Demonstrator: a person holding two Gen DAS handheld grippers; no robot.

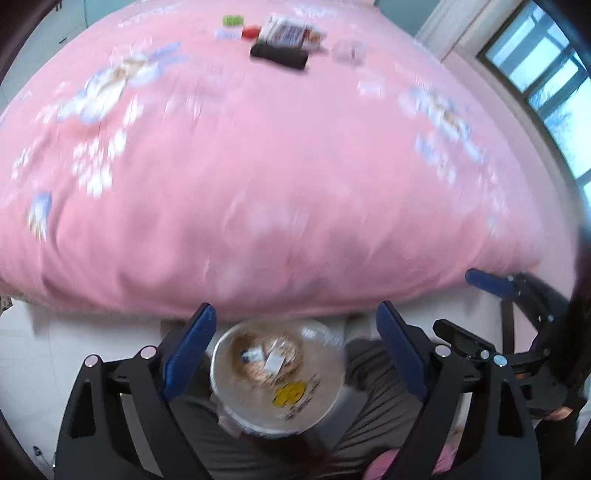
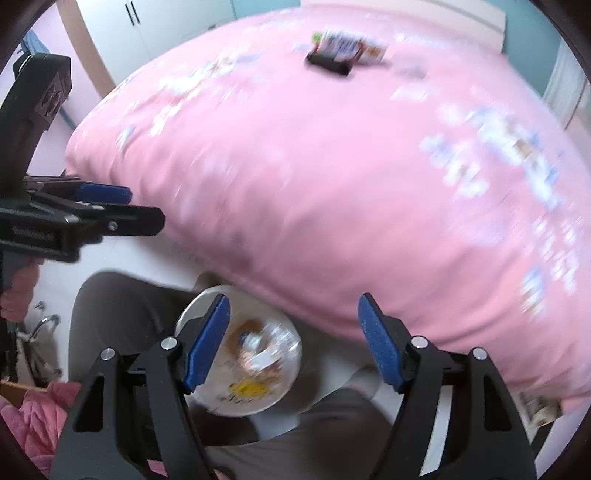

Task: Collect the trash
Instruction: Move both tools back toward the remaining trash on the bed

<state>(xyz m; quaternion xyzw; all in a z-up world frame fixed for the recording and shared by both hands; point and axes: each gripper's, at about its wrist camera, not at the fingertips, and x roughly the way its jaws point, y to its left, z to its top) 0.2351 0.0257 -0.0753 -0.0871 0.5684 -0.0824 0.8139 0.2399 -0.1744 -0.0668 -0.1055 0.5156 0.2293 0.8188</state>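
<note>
One bin (image 1: pixel 277 384) with trash on the floor by the bed (image 1: pixel 258 166); my left hand-held gripper (image 1: pixel 295 354) and right hand-held gripper (image 2: pixel 291 343) gape wide, empty, above it.

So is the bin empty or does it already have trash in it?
Not empty. The bin stands upright on the floor with wrappers and scraps of paper visible inside from both wrist views; how full it is, blur hides.

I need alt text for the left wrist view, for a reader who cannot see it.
Open left tongs hang above a round bin holding wrappers, at the foot of a pink bed. Far across the bed lie a snack packet and a black item. The picture is blurred.
</note>
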